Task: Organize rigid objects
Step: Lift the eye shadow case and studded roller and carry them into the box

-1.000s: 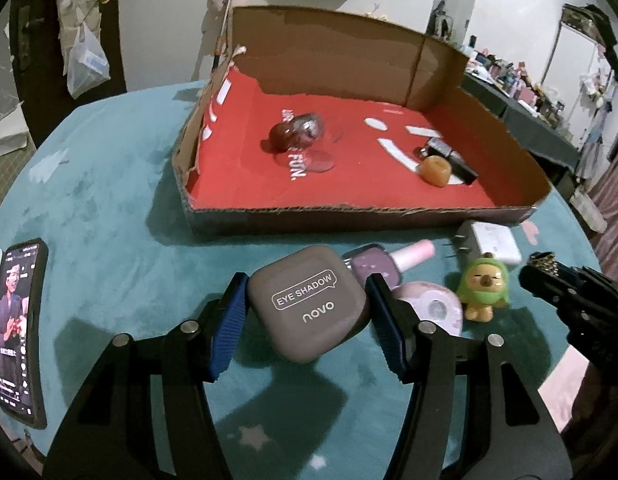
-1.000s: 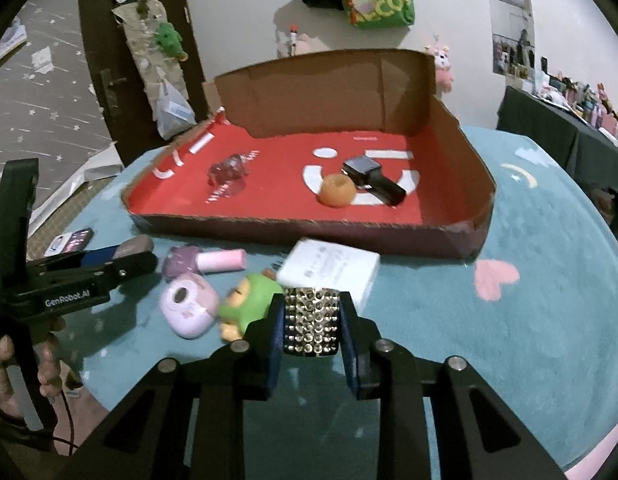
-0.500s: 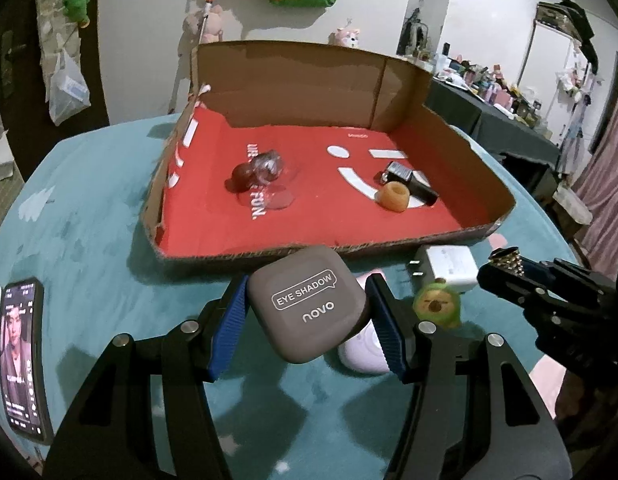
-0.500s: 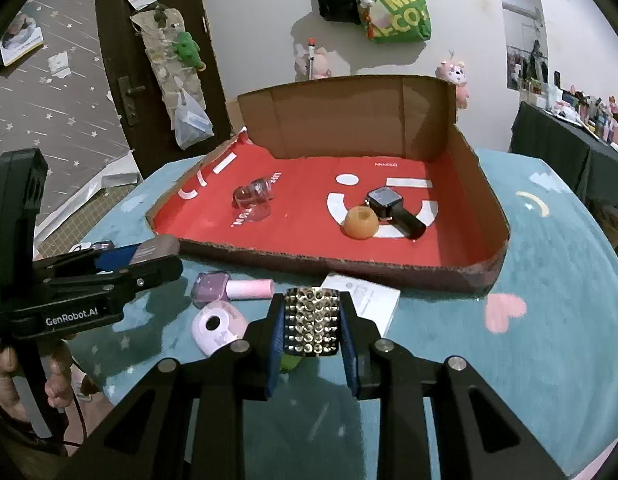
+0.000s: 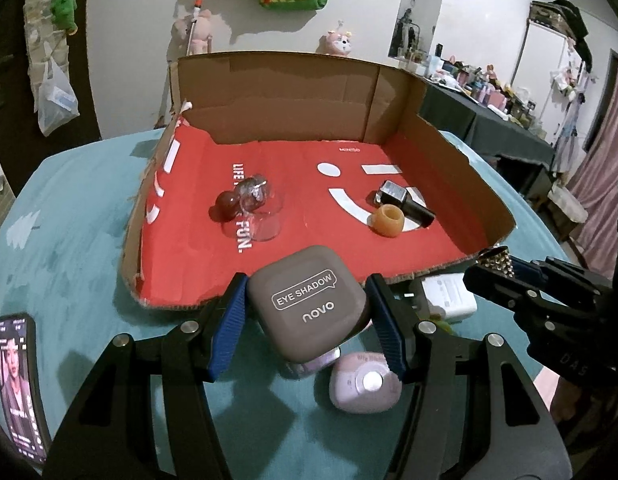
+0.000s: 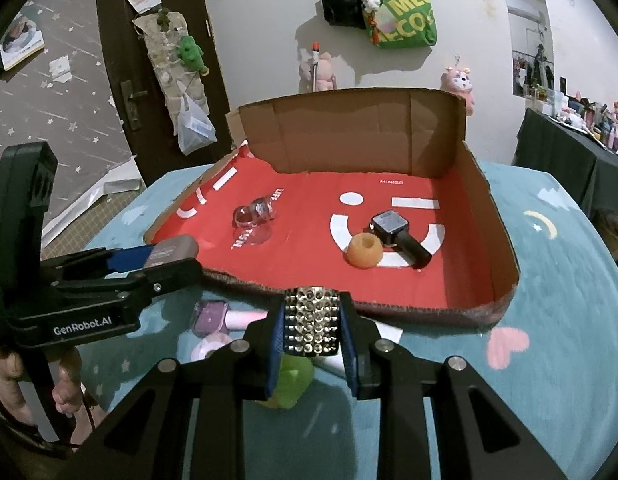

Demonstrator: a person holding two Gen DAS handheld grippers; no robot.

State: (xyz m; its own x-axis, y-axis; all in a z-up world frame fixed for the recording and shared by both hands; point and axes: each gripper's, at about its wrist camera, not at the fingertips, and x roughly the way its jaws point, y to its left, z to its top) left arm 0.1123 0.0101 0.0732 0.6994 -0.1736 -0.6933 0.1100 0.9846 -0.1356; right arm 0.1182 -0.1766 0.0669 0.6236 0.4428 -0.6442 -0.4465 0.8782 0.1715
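Note:
My left gripper (image 5: 307,316) is shut on a grey-brown eye shadow case (image 5: 307,300) and holds it above the table, just before the front wall of the red-lined cardboard box (image 5: 169,304). My right gripper (image 6: 312,328) is shut on a studded rhinestone piece (image 6: 312,322), also raised near the box front (image 6: 389,306). In the box lie a clear glass piece with a dark red ball (image 5: 245,200), an orange ring-shaped object (image 5: 387,220) and a black bottle (image 5: 405,200). The left gripper with the case also shows in the right wrist view (image 6: 169,256).
On the teal table before the box lie a pink nail polish bottle (image 6: 225,316), a lilac round device (image 5: 365,382), a green figure (image 6: 289,380) and a white charger (image 5: 449,296). A phone (image 5: 19,380) lies at the left edge. A dark cluttered table (image 5: 489,120) stands at the far right.
Both grippers have risen and moved forward toward the box front with their objects held. The items on the table now sit lower and partly hidden behind the grippers.

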